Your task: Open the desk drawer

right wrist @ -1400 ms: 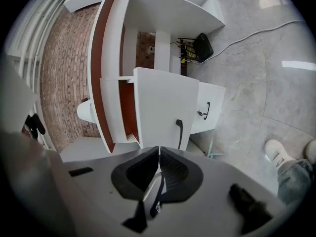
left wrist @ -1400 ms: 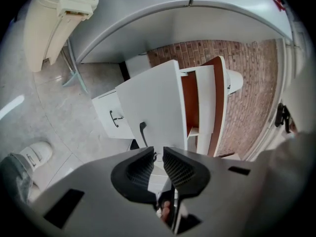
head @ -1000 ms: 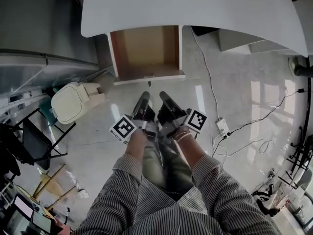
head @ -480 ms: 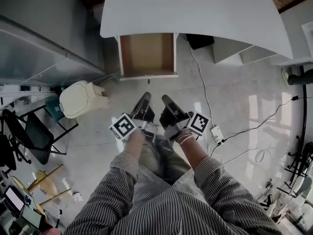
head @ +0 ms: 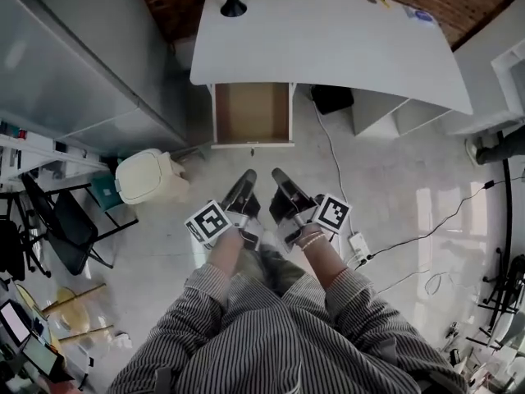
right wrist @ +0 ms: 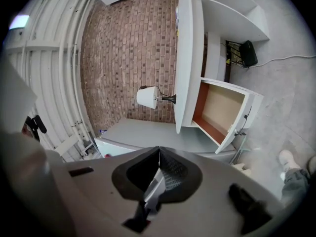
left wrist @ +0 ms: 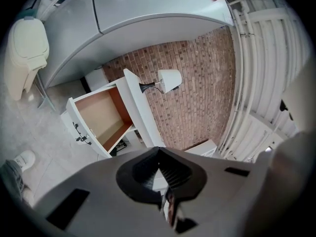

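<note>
Two grippers, left gripper (head: pixel 247 175) and right gripper (head: pixel 277 173), clenched empty | drawer (head: pixel 253 112) stands open under desk (head: pixel 328 31) front edge | likely light, rigid, free-sliding | grasp point: front handle (left wrist: pixel 79 133)

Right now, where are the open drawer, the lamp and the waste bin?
drawer (head: pixel 252 112): head view, its wooden bottom.
lamp (head: pixel 234 10): head view, its dark base.
waste bin (head: pixel 146 175): head view, its lid.

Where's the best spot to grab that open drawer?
Take the small dark handle in the middle of the drawer front, coming straight at it from the room side. It sticks out from the flat white front, so jaws can probably close around it.
</note>
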{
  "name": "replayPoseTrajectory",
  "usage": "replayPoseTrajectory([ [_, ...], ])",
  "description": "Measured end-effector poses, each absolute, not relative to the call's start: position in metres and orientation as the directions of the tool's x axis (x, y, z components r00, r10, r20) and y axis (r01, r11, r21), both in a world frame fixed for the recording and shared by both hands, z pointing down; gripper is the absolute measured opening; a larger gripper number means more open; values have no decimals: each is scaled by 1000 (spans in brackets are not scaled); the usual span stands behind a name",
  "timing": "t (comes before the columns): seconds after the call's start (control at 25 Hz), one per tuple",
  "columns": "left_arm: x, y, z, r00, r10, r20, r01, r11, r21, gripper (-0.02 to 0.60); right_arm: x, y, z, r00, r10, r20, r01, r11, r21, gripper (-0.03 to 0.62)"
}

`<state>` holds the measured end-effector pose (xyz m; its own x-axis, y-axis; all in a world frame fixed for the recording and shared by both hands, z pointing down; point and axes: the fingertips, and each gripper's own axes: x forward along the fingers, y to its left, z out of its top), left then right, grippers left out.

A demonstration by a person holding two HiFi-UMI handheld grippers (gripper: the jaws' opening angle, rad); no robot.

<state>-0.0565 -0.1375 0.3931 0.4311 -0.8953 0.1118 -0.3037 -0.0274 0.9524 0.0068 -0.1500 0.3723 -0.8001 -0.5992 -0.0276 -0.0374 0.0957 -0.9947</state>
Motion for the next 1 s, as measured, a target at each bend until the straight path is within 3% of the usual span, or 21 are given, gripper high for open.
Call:
replayPoseTrajectory([
  [0.52, -37, -110, 295, 481, -877, 1, -369, -202, 907, 12, 27, -133, 290, -821, -555, -137, -19, 266, -964, 17],
  [0.8, -24, -94, 263, 568, -823, -8, -479, -338, 810, 12, 18, -106, 272, -853, -511, -101, -120, 382, -916, 17],
  [1.0, -31, -88, 251, 570, -822, 6, -526, -359, 771, 12, 11, -100, 262, -850, -523, -68, -199, 438, -876, 17],
])
